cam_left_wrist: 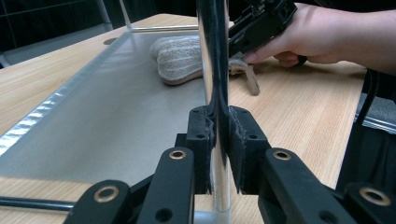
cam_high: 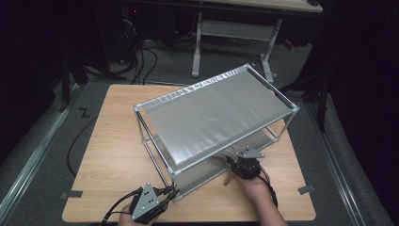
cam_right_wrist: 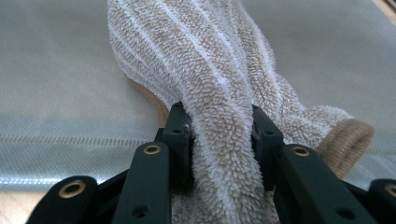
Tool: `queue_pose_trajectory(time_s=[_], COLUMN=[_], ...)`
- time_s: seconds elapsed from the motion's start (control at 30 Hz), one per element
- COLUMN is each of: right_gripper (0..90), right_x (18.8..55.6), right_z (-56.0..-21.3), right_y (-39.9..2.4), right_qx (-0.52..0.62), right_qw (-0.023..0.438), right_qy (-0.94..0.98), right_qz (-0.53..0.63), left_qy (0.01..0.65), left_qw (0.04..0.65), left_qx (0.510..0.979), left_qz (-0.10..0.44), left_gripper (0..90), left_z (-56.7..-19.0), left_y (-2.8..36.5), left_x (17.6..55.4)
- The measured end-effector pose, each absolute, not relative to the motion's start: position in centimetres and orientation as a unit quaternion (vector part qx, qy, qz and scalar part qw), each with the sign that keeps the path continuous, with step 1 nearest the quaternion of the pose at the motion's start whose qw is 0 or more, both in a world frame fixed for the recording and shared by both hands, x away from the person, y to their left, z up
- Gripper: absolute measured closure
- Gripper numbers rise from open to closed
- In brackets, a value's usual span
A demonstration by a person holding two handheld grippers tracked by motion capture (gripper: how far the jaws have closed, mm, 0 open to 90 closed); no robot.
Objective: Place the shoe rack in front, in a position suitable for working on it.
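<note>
Two tiers: metal rack (cam_high: 221,113) standing on a wooden worktop (cam_high: 113,155), each tier a sheet of silver-grey mesh in a frame of thin chrome rods.
Upper tier: bare mesh, slightly sloped in the high view.
Lower tier (cam_left_wrist: 116,116): holds a fluffy beige slipper (cam_right_wrist: 219,84) with white stripes, near the front right edge, just inside the frame.
Slipper detail: soft striped upper facing the right gripper view, tan sole edge (cam_right_wrist: 348,142) showing at the right, toe end lying on the mesh.
Left tongs (cam_left_wrist: 218,140): clenched on the rack's upright chrome post (cam_left_wrist: 214,51) at the near left corner, both pads pressed against the rod.
Right tongs (cam_right_wrist: 219,135): grasping the slipper around its plush upper, fabric bulging between the two black pads.
Right hand (cam_left_wrist: 303,32): reaching in under the upper tier from the rack's front right side, seen in the left gripper view beside the slipper.
Left hand (cam_high: 141,214): at the worktop's near edge, beside the rack's corner.
Surroundings: dark room, grey floor, cables and another table's white legs beyond the worktop.
</note>
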State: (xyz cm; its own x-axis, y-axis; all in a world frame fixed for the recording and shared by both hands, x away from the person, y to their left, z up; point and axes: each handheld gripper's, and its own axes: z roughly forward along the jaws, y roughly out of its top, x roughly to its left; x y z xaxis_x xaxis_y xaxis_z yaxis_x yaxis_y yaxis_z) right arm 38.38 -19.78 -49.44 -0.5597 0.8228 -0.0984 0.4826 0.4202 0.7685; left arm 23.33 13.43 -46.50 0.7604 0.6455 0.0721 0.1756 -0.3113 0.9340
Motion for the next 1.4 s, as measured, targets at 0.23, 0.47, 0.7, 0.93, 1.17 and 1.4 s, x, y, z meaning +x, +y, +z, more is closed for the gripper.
queue_pose_trajectory(time_s=[0.23,0.47,0.7,0.93,1.17,1.4], right_gripper=[66.3,54.1,40.3,56.3,72.9,71.8], right_x=[37.4,36.9,36.2,35.4,34.5,32.2], right_z=[-49.4,-49.5,-49.0,-49.4,-48.8,-46.9], right_y=[-20.7,-21.4,-22.4,-23.2,-22.6,-17.7], right_qx=[0.406,0.414,0.416,0.410,0.409,0.389], right_qw=[0.245,0.251,0.238,0.242,0.244,0.227], right_qy=[0.806,0.797,0.787,0.789,0.784,0.782], right_qz=[0.355,0.361,0.388,0.389,0.397,0.432], left_qy=[0.261,0.255,0.249,0.263,0.257,0.247], left_qw=[0.526,0.533,0.515,0.547,0.551,0.555], left_qx=[0.779,0.779,0.799,0.775,0.774,0.777], left_qz=[0.219,0.211,0.185,0.179,0.176,0.166], left_gripper=[78.9,77.3,60.6,73.8,80.1,80.2], left_z=[-46.5,-46.7,-46.9,-47.7,-47.5,-47.5], left_y=[13.3,12.9,13.5,13.8,13.5,13.3], left_x=[23.8,24.0,24.5,23.8,24.2,24.6])
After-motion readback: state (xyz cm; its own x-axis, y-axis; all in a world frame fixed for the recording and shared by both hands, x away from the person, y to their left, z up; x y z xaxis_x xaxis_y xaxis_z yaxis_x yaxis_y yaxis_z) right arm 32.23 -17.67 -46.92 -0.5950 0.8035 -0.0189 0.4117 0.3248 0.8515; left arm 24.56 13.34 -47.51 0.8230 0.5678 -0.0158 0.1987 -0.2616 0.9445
